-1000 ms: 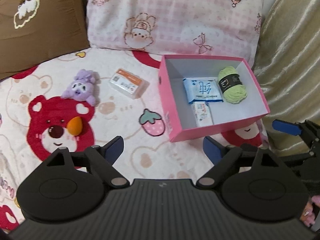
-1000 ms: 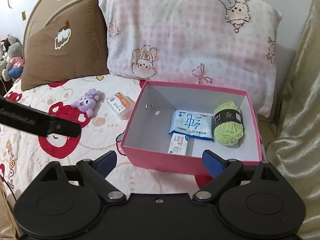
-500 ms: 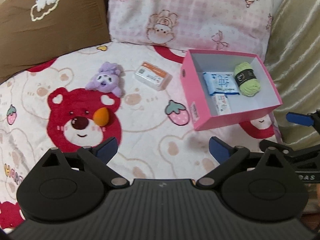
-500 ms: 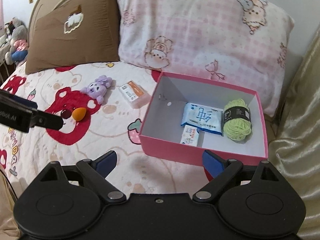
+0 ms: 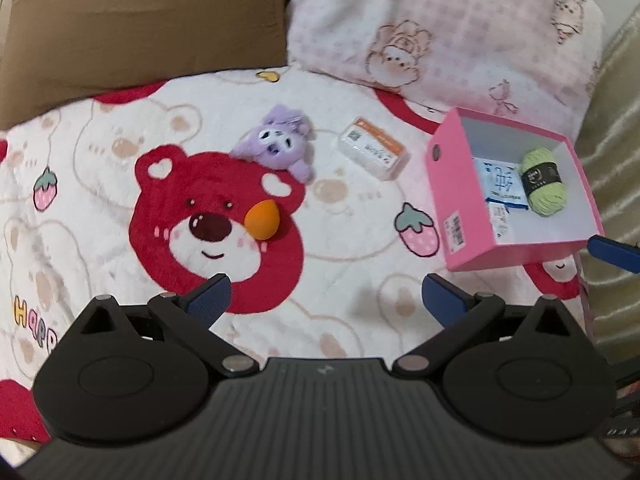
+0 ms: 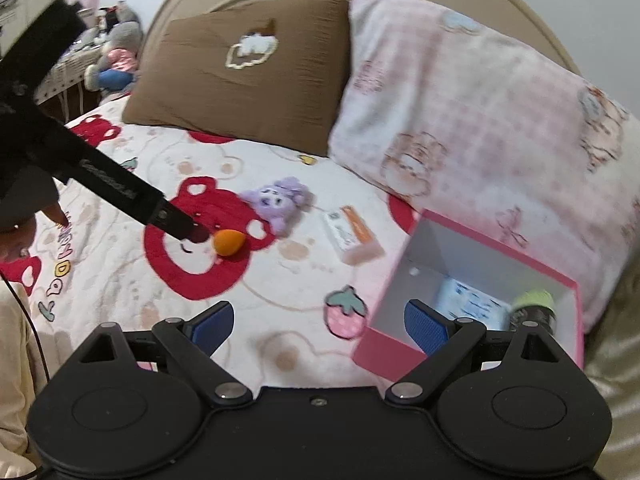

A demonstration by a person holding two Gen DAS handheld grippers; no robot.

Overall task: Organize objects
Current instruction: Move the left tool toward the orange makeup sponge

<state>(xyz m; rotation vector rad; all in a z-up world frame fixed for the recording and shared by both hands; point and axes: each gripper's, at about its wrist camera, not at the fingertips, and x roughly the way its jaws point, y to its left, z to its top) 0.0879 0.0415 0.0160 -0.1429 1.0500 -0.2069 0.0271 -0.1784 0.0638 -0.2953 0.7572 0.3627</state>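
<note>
While both sets of fingers stay spread wide and hold nothing, the left gripper (image 5: pixel 325 294) has swung away from the pink box (image 5: pixel 460 216), which has slid out to its 2 o'clock. Ahead at 11 o'clock the orange sponge (image 5: pixel 262 221) now sits on the red bear print, the purple plush (image 5: pixel 280 142) beyond. Past the right gripper (image 6: pixel 318 326), the box has dropped to 3 o'clock; its contents blur, probably green yarn (image 6: pixel 534 306)

In the right wrist view, the right gripper's finger (image 6: pixel 426 327) hides part of the pink box (image 6: pixel 386 346) at 4 o'clock; the yarn ball (image 6: pixel 534 302) inside is blurred.
</note>
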